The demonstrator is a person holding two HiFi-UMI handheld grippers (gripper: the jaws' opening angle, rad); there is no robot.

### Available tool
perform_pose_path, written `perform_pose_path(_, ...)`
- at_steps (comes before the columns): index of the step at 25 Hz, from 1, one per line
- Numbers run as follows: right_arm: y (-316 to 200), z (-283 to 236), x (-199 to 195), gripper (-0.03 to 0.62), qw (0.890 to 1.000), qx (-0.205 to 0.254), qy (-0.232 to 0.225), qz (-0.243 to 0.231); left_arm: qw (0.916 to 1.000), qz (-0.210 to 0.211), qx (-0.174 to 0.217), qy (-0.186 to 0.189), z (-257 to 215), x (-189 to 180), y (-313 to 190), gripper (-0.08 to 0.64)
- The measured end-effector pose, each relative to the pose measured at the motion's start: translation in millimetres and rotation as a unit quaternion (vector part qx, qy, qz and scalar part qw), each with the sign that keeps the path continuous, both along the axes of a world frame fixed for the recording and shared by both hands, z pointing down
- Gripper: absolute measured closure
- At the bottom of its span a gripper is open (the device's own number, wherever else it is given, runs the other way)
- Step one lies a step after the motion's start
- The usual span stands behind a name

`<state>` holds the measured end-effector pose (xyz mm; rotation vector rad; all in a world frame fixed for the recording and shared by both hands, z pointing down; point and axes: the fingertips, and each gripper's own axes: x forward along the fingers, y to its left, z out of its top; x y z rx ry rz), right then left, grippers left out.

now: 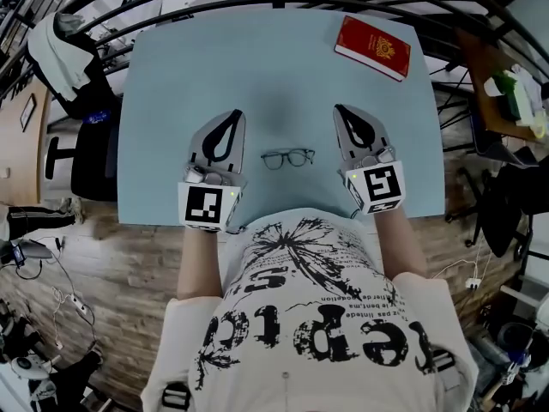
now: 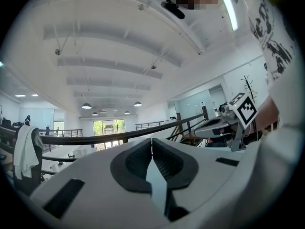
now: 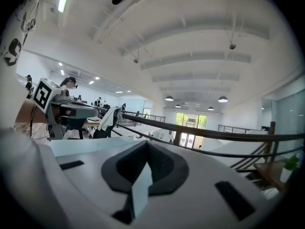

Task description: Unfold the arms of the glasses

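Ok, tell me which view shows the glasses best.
The head view: the glasses lie whole on the blue table between the left tongs and the right tongs. The left gripper view and the right gripper view look out level over their shut jaws at the room and show nothing of the glasses.

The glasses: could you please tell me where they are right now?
In the head view, the glasses lie on the blue table near its front edge, between the left gripper and the right gripper, touching neither.
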<state>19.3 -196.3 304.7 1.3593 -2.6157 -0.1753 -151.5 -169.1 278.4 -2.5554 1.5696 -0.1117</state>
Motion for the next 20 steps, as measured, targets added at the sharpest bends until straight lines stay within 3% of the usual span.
perform_pose_path(20, -0.9, 3.5, 1.9, 0.584, 1.000, -0.002, -0.004, 0.015, 0.9999, -0.012, -0.003, 0.004, 3.1, -7.0, -1.0, 0.538)
